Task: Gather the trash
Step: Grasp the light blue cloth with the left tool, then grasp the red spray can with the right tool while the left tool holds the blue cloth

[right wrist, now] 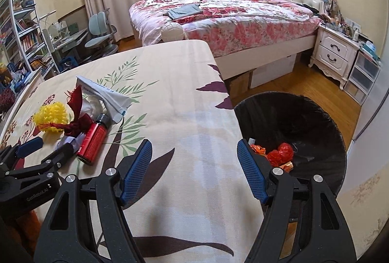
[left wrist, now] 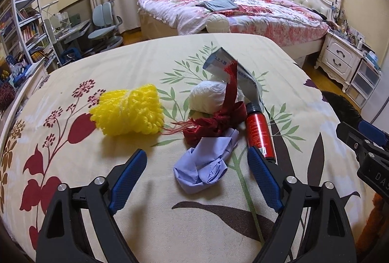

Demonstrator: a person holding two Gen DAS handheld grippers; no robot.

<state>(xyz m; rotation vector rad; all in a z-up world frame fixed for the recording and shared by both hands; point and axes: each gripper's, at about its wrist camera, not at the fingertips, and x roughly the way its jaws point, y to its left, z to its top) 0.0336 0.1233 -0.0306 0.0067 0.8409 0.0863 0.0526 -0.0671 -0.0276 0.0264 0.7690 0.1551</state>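
Observation:
Trash lies in a heap on the floral tablecloth [left wrist: 170, 61]: a yellow foam net [left wrist: 128, 112], a white tissue wad [left wrist: 211, 95], a red ribbon [left wrist: 218, 117], a grey-white packet [left wrist: 233, 71], a red bottle [left wrist: 259, 131] and a crumpled lavender glove [left wrist: 201, 165]. My left gripper [left wrist: 197, 153] is open, its pads on either side of the lavender glove without pressing it. My right gripper [right wrist: 194, 144] is open and empty over the table's right edge, beside a black bin [right wrist: 304, 112] holding red and orange scraps [right wrist: 279, 153].
The bin stands on the wooden floor [right wrist: 304, 85] just right of the table. Beyond are a bed with a floral cover [right wrist: 231, 17], a white nightstand [right wrist: 333, 54], a desk chair [right wrist: 97, 34] and a bookshelf [right wrist: 22, 27].

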